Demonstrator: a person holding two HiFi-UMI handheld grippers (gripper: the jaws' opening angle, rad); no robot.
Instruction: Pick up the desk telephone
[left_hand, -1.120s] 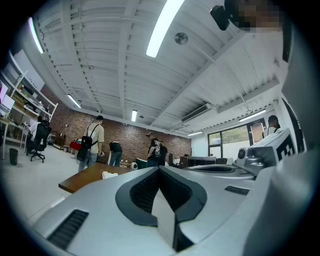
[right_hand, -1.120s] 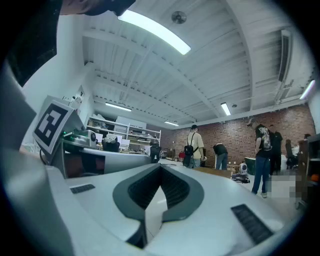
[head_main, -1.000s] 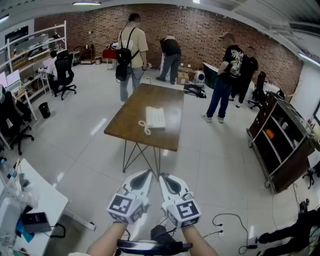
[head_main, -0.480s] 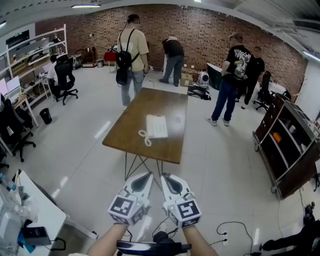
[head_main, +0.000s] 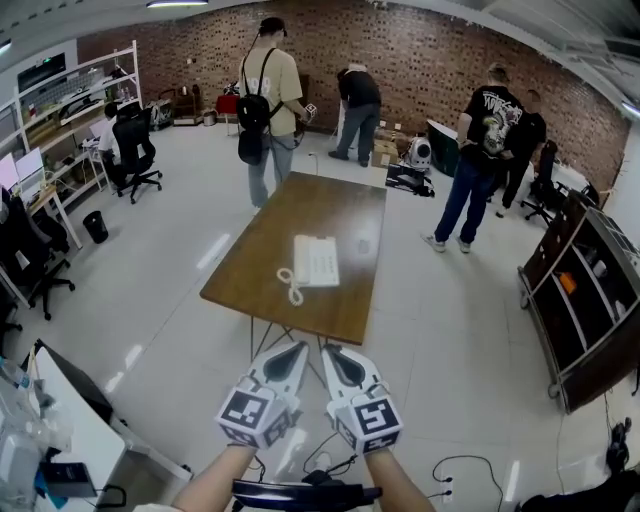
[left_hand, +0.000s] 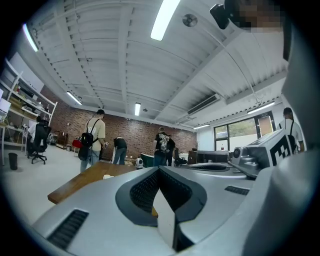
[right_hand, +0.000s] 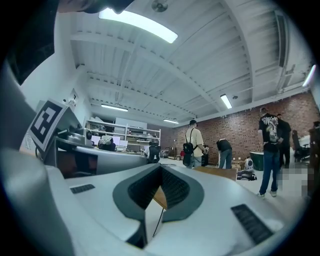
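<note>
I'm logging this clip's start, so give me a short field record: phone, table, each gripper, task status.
telephone: white, lying flat on the table, coiled cord at its near left
table: brown wood top
left gripper: shut, empty, short of the table
right gripper: shut, empty, short of the table
task status: telephone not yet touched

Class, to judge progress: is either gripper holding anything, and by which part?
Nothing held: left gripper and right gripper are shut, empty; the desk telephone lies on the table.
</note>
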